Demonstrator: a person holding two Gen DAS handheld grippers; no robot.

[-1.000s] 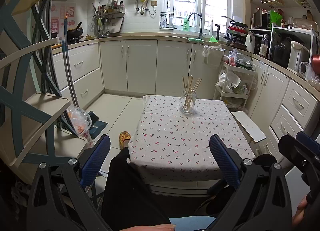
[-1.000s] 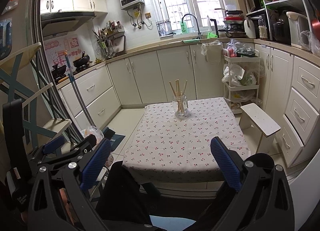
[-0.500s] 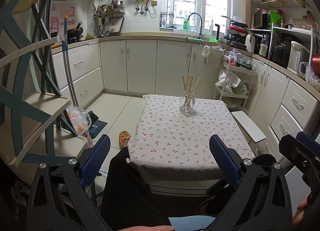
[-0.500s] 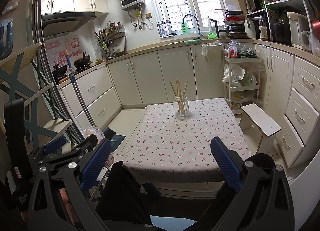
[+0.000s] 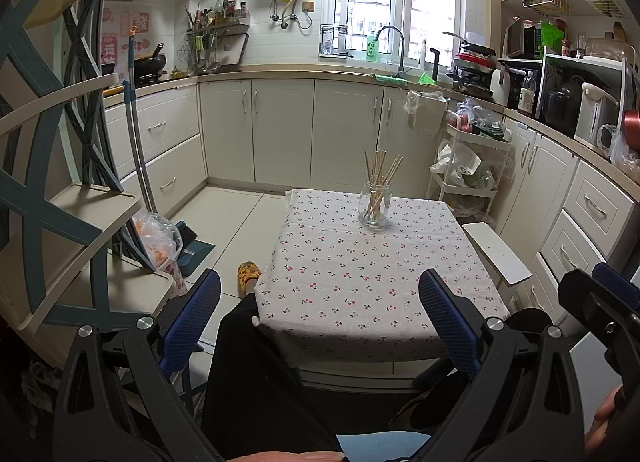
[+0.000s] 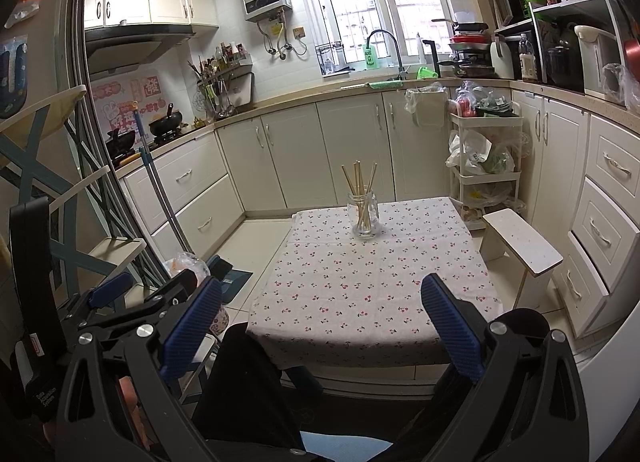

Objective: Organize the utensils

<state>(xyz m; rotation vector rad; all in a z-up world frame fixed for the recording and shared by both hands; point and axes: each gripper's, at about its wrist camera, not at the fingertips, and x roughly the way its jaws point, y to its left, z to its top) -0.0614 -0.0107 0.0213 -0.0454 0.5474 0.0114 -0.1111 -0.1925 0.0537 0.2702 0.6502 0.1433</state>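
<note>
1. Left gripper (image 5: pixel 320 314): released, jaws spread wide, empty, short of the worktop's (image 5: pixel 360 282) near edge.
2. Right gripper (image 6: pixel 320 318): released, empty, likewise.
3. Chopsticks (image 5: pixel 378 181): upright in glass jar (image 5: pixel 374 207), far end of worktop.

Both wrist views look forward from low, well back of the table (image 5: pixel 360 282); right seemingly slightly right; both share the jar (image 6: pixel 362 217).
</note>
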